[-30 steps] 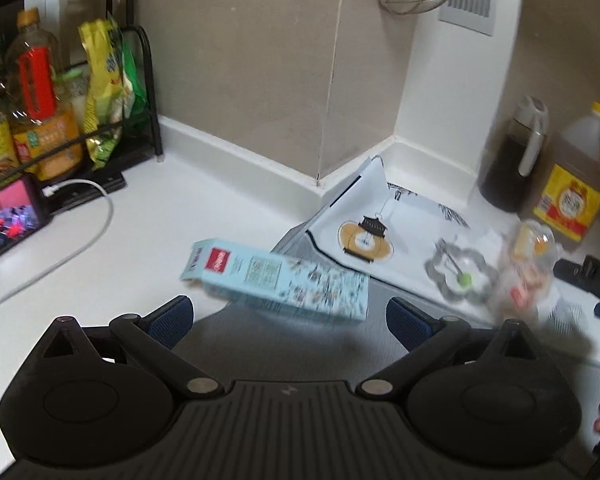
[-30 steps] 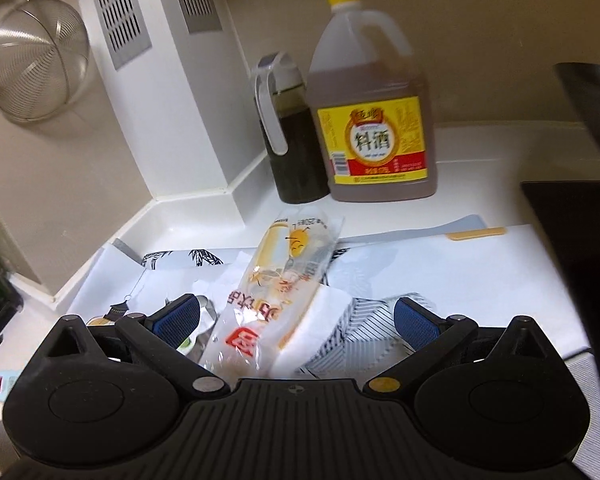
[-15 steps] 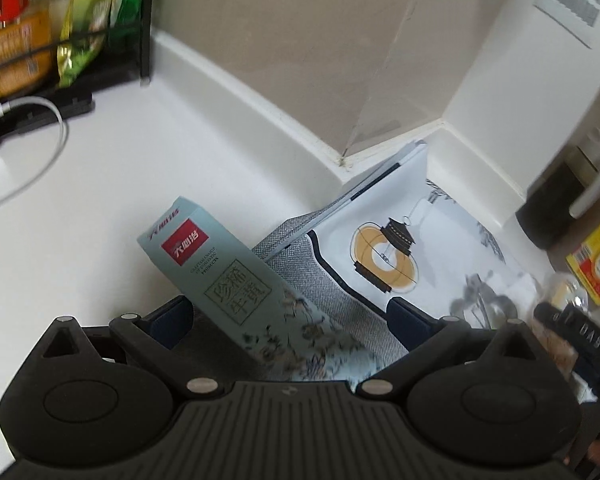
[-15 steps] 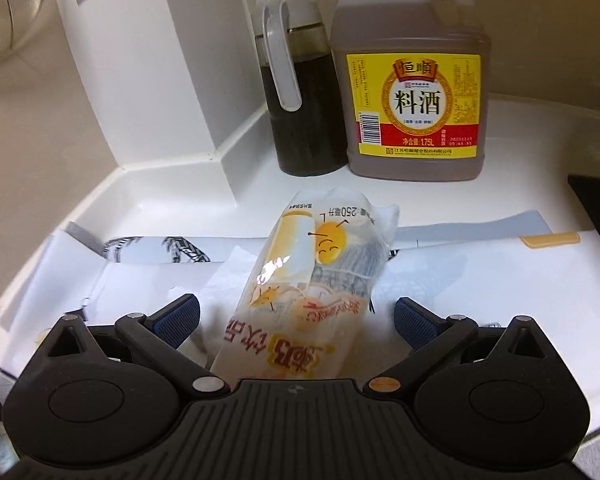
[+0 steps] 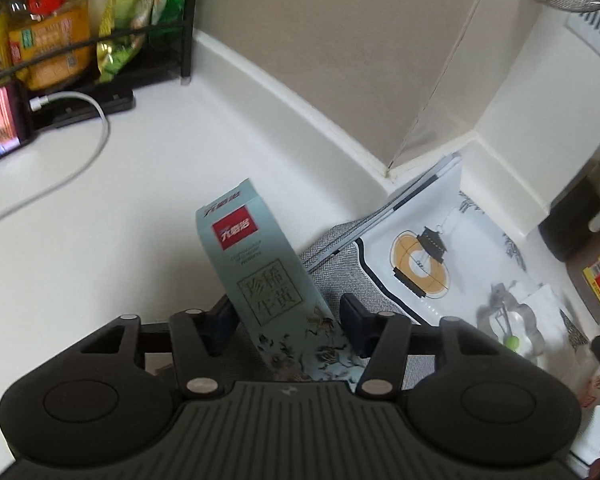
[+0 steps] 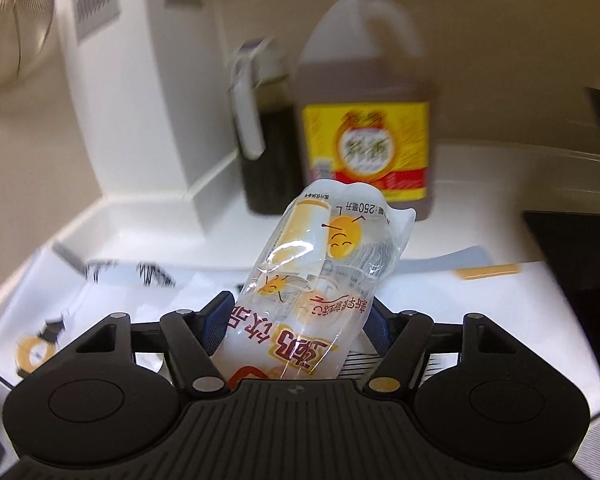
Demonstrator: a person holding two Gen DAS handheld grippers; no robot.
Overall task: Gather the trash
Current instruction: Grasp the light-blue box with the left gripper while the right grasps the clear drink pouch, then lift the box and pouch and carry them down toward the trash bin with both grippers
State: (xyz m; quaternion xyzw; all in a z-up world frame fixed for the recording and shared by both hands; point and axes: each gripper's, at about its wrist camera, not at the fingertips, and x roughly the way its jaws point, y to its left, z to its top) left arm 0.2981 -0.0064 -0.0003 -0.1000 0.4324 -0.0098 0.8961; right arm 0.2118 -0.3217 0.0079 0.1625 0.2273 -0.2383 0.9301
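Two grippers are seen over a white tabletop (image 5: 148, 216) that runs into a tiled corner. Most of the corner is covered by a large flat printed bag (image 5: 452, 248) with a lantern picture, lying on the tabletop against the wall. Behind it, in the right wrist view, a big jug of brown liquid (image 6: 364, 120) with a yellow label and yellow cap is stood beside a darker bottle (image 6: 266, 140) with a white handle; both are blurred. At the far left of the left wrist view a black wire rack (image 5: 140, 36) is filled with bottles and green-yellow packets, and a phone (image 5: 0, 128) with a lit screen is plugged into a white cable (image 5: 88, 152) that trails across the tabletop.

A pale blue carton (image 5: 268, 276) with a red logo patch is found between the fingers of the left gripper (image 5: 286, 316), its far end tilted up and away, its near end hidden under the gripper body. The fingers are closing on it and appear to touch its sides.

A clear plastic drink pouch (image 6: 320, 280) printed with orange cartoon faces is found between the fingers of the right gripper (image 6: 298, 316), raised off the printed bag and leaning away toward the jug. These fingers are also closing, and the pouch is pressed by them on both sides.

A small metal flower-shaped mould (image 5: 512, 320) with a green dot inside is left lying on the printed bag, to the right of the carton.
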